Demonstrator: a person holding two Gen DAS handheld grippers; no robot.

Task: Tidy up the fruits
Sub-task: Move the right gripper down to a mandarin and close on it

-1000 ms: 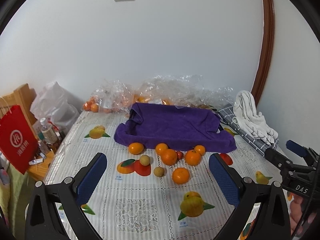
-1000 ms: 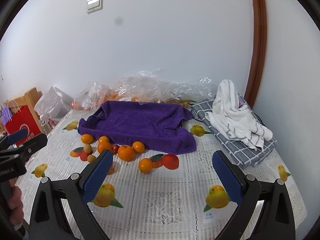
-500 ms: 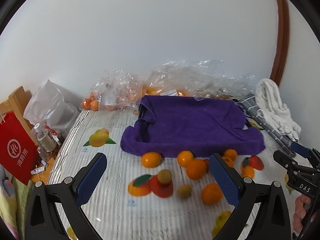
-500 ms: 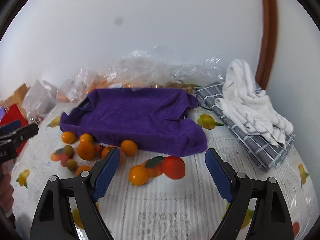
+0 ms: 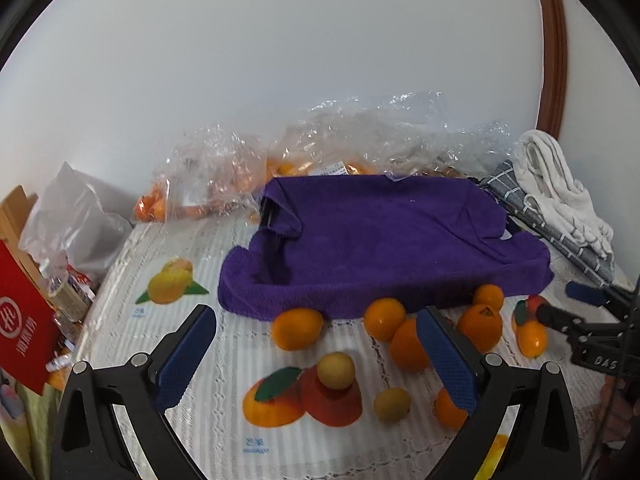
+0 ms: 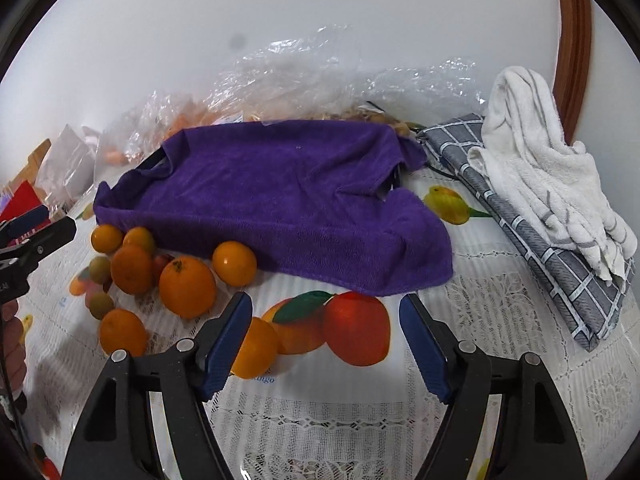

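Several oranges [image 5: 297,328] and small yellow-green fruits [image 5: 335,365] lie loose on the fruit-print tablecloth in front of a tray draped in a purple towel [image 5: 380,236]. My left gripper [image 5: 316,356] is open and empty, low over the small fruits. My right gripper [image 6: 326,336] is open and empty, low over the cloth, with an orange [image 6: 253,347] by its left finger. The oranges [image 6: 187,286] and the purple towel [image 6: 272,196] also show in the right wrist view. Each gripper shows at the edge of the other's view.
Clear plastic bags [image 5: 224,168] holding more oranges lie against the wall behind the tray. A grey checked cloth with a white towel [image 6: 548,168] on it lies at the right. A red paper bag [image 5: 24,332] and a white bag stand off the table's left edge.
Both grippers have moved forward and down toward the fruits, which now look much larger. Both stay open and empty.
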